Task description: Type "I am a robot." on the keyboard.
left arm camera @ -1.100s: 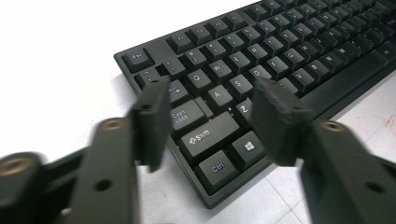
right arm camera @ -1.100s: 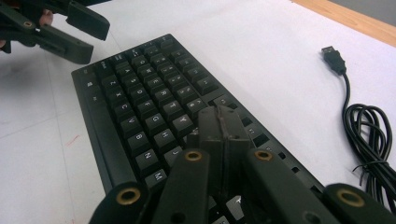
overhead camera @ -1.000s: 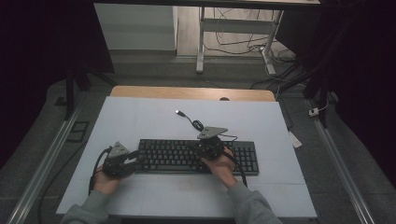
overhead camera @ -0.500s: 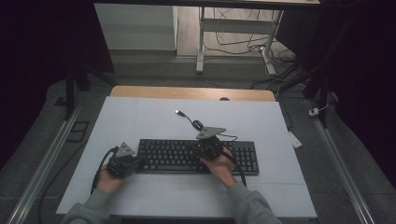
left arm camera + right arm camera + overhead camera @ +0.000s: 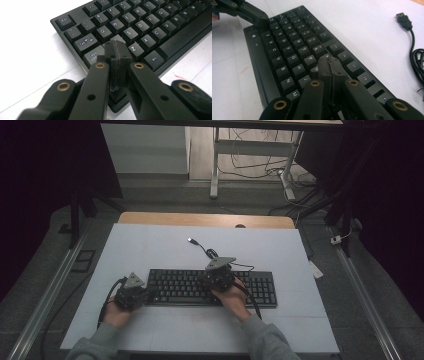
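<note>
A black keyboard [image 5: 212,288] is seen lying flat on the white table [image 5: 150,245], in the lower middle of the high view, its long side running across the frame. The left gripper [image 5: 131,292] is held at the keyboard's left end, and its jaws have just been closing; in the left gripper view they are pressed together with nothing between them, their tips over the A key area beside Caps Lock. The right gripper [image 5: 219,276] is held over the middle of the keyboard, its jaws likewise clenched on nothing; in the right gripper view the closed tips are placed over the keys near Y and U. The keyboard's cable [image 5: 210,253] is coiled just behind it, and its USB plug [image 5: 191,240] lies loose on the table toward the upper middle.
</note>
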Action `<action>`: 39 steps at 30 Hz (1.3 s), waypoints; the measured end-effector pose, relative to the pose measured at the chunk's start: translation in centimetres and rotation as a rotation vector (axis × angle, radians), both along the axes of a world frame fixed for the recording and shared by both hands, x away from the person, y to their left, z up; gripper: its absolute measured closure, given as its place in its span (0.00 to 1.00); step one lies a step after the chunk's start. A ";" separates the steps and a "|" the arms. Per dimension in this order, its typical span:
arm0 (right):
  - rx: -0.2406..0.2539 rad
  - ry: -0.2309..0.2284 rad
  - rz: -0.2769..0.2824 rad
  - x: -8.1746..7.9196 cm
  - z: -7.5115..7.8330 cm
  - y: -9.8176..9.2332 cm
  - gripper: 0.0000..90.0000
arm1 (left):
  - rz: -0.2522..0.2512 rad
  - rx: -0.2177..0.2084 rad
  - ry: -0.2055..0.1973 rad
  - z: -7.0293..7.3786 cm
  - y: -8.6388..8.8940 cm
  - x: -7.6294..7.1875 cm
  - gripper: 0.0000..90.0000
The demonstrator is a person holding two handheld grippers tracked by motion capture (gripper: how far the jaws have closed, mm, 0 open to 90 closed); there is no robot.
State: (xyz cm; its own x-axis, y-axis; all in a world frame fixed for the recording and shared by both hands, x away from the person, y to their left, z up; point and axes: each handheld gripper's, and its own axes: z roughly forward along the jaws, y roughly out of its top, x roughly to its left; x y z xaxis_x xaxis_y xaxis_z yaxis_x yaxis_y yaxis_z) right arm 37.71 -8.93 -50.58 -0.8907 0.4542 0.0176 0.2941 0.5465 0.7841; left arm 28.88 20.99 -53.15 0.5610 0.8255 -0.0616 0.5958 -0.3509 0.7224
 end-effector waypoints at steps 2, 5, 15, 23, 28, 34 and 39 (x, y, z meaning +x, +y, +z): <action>-0.011 0.001 -0.003 0.1 -0.2 0.2 0.99 | -0.001 0.001 0.001 0.0 0.0 0.0 0.98; -0.031 0.004 -0.007 0.2 -0.5 0.3 0.99 | 0.001 0.001 0.004 -0.1 -0.1 0.0 0.98; -0.074 -0.009 -0.009 0.4 -1.0 0.9 0.99 | -0.003 0.005 0.008 -0.2 -0.1 0.1 0.98; -0.092 -0.007 -0.011 0.4 -1.2 1.1 1.00 | -0.003 0.003 0.008 -0.2 -0.1 0.1 0.98; -0.070 -0.029 -0.015 0.2 -0.6 0.8 1.00 | 0.008 -0.004 -0.016 0.1 0.0 -0.2 0.98; -0.013 -0.037 -0.026 0.1 0.3 -0.4 1.00 | 0.025 -0.038 -0.047 0.7 0.5 -0.6 0.98; 0.010 -0.052 0.000 -0.3 0.7 -1.8 0.91 | 0.033 -0.059 -0.049 0.8 0.9 -0.6 0.91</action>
State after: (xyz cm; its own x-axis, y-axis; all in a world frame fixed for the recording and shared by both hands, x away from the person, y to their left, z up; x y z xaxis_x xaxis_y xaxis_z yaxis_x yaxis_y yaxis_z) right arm 37.41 -10.70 -49.88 -0.8906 0.4543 -0.0237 0.2532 0.5383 0.8038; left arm 28.26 21.87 -52.39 0.5373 0.8392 -0.0836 0.5693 -0.2878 0.7701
